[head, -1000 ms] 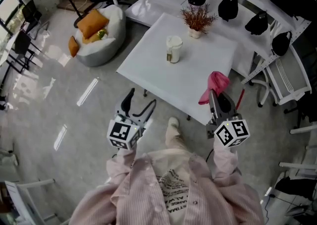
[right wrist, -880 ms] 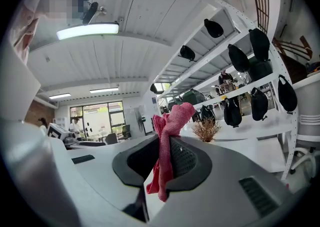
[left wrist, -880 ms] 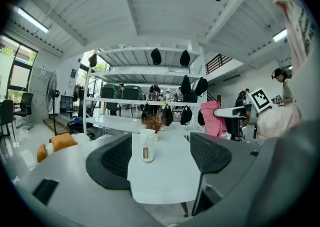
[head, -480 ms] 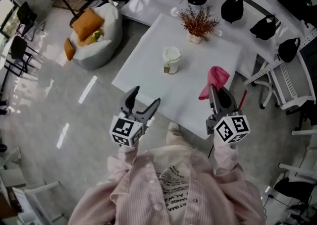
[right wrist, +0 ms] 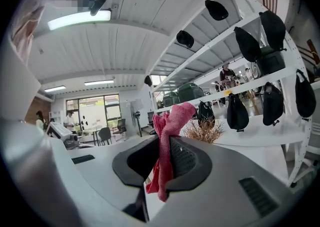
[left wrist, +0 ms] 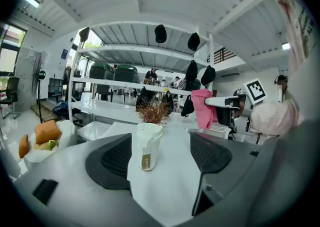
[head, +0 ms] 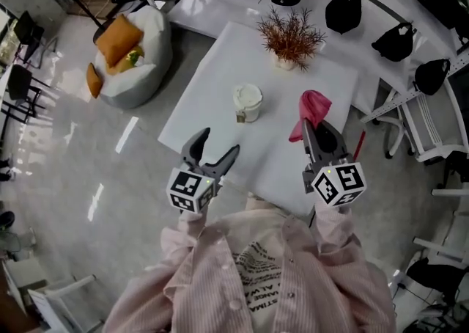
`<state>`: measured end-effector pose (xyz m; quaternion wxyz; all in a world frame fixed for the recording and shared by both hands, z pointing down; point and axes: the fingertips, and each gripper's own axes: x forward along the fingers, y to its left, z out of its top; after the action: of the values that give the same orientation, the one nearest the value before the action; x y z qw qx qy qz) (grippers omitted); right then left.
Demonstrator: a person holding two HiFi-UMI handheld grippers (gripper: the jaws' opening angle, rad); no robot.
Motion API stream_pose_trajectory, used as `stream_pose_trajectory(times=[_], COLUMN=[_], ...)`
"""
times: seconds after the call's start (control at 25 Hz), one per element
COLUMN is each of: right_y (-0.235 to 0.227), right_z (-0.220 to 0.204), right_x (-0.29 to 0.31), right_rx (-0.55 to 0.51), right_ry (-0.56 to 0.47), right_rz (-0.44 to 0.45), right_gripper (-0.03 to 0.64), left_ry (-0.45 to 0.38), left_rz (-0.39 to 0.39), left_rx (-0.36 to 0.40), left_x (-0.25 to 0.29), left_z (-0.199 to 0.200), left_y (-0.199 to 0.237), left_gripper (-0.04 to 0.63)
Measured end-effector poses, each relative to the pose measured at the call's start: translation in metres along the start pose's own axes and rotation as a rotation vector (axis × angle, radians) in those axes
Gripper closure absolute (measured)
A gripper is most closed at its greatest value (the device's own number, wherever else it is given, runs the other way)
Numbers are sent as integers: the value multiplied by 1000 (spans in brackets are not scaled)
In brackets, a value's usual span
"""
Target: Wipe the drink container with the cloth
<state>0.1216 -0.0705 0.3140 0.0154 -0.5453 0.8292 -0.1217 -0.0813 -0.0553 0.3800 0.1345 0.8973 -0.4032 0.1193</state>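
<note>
Now, crumpled pink cloth [head: 314, 108] between right gripper [head: 316, 131] jaws; left gripper [head: 217, 144] jaws wide toward cylindrical cup [head: 248, 102].

On the white square table [head: 212, 104], a lidded white cup [head: 248, 102] was set ahead of the fingers [head: 196, 147] of the left gripper [head: 220, 141], a potted dried plant [head: 290, 37] farther beyond.

White table [head: 212, 97], potted dried plant [head: 290, 31] at its far edge, cushioned beanbag [head: 135, 56] to its left, black caps [head: 343, 9] beyond.
</note>
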Motion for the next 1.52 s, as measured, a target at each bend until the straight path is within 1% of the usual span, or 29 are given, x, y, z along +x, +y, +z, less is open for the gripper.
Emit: stream_pose_trajectory(times=[0.28,0.44,0.56,0.68,0.92,1.08,1.32,1.52], right_y=[-8,-16,-18,-16,-4,10,27,42], right_z=[0,2,0,-3,-12,-28,-47,-62], right_x=[35,59,74,92,133,156,181,192], right_rx=[-22,-64,-100,-179,-338,-394,-544,-675], right_ry=[28,30,47,73,121,179,235,290], right_rz=[6,8,0,6,54,98,188,254], right_gripper=[578,578,578,578,578,578,578,578], left_ry=[55,75,99,122,152,175,156,136], left_rz=[-42,-79,-113,-150,-229,-287,-401,-451], left_rx=[0,22,24,31,66,81,82,96], left_x=[24,47,64,86,128,143,151,153], left_z=[-4,-3,-9,-16,-25,-35,-35,-33], left_y=[13,22,29,35,45,49,46,43], left_gripper=[252,250,247,244,244,241,232,233])
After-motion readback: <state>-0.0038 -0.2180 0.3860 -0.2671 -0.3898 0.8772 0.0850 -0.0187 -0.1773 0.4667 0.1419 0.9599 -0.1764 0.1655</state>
